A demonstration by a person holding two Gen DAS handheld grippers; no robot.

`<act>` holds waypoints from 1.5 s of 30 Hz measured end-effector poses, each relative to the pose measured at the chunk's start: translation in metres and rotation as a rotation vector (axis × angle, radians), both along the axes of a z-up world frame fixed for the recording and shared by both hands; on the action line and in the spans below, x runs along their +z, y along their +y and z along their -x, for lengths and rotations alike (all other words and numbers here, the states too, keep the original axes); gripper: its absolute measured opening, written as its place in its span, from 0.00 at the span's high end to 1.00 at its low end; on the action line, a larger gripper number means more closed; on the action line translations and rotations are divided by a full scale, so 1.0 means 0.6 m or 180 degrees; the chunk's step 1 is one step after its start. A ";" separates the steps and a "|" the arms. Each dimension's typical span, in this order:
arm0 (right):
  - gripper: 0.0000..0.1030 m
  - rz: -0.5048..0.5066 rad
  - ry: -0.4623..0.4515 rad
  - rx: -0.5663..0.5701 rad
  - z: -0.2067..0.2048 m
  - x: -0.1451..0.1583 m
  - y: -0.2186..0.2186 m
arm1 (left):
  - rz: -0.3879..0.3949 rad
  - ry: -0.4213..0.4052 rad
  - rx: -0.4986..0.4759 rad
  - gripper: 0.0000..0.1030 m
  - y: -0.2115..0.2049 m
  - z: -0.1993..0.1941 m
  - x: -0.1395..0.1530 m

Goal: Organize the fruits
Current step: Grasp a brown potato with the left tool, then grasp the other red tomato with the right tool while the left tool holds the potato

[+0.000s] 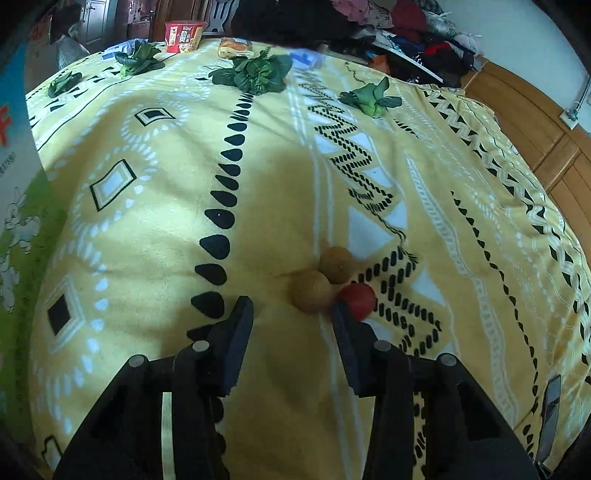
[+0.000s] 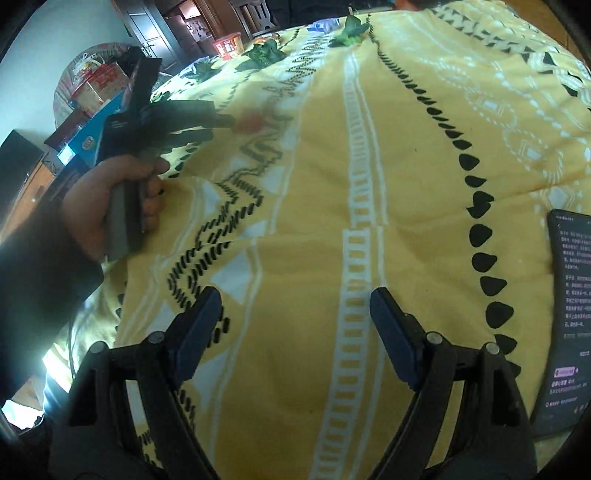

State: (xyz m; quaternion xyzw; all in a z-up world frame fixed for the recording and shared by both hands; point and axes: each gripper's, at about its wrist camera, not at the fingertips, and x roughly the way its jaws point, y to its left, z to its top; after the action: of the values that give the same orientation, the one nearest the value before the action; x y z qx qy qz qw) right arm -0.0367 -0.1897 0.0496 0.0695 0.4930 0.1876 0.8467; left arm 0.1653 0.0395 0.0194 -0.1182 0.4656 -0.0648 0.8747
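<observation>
Two brown round fruits (image 1: pixel 313 291) (image 1: pixel 336 264) and a red fruit (image 1: pixel 356 301) lie bunched together on the yellow patterned blanket (image 1: pixel 155 229). My left gripper (image 1: pixel 291 306) hovers just short of them, open, with bare blanket between its pads. Its right fingertip (image 1: pixel 338 308) overlaps the edge of the red fruit. The nearer brown fruit sits just past the tips. In the right wrist view a hand (image 2: pixel 110 199) holds the left gripper (image 2: pixel 218 127), which points at a blurred red fruit (image 2: pixel 251 122). My right gripper (image 2: pixel 295 295) stands wide open over bare blanket (image 2: pixel 303 206).
Several leafy greens (image 1: pixel 258 72) (image 1: pixel 138 59) (image 1: pixel 371 96) lie along the far side of the bed. A red snack box (image 1: pixel 183 35) and a wrapped bread (image 1: pixel 234 48) stand behind them. A lit phone (image 2: pixel 569 314) lies at the right. Clothes (image 1: pixel 369 22) are piled behind.
</observation>
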 end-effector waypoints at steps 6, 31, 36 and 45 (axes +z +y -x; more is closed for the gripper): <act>0.19 -0.0007 0.0017 0.0009 -0.001 -0.011 -0.003 | 0.0090 -0.0076 0.0007 0.56 -0.001 -0.015 -0.002; 0.38 0.0187 -0.0357 0.0644 -0.286 -0.002 0.172 | 0.0212 -0.0483 0.0207 0.78 0.066 0.192 0.075; 0.52 0.0369 -0.0278 0.0647 -0.317 -0.033 0.199 | 0.0212 -0.0479 0.0151 0.78 0.062 0.189 0.071; 0.70 0.0421 -0.0357 0.0567 -0.310 -0.023 0.201 | 0.0241 -0.0564 0.0184 0.78 0.069 0.204 0.095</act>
State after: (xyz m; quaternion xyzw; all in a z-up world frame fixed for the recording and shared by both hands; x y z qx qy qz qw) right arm 0.1491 -0.0690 0.0360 -0.0412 0.4604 0.2327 0.8557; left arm 0.0431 0.0807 0.0765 -0.1584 0.3800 -0.0673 0.9088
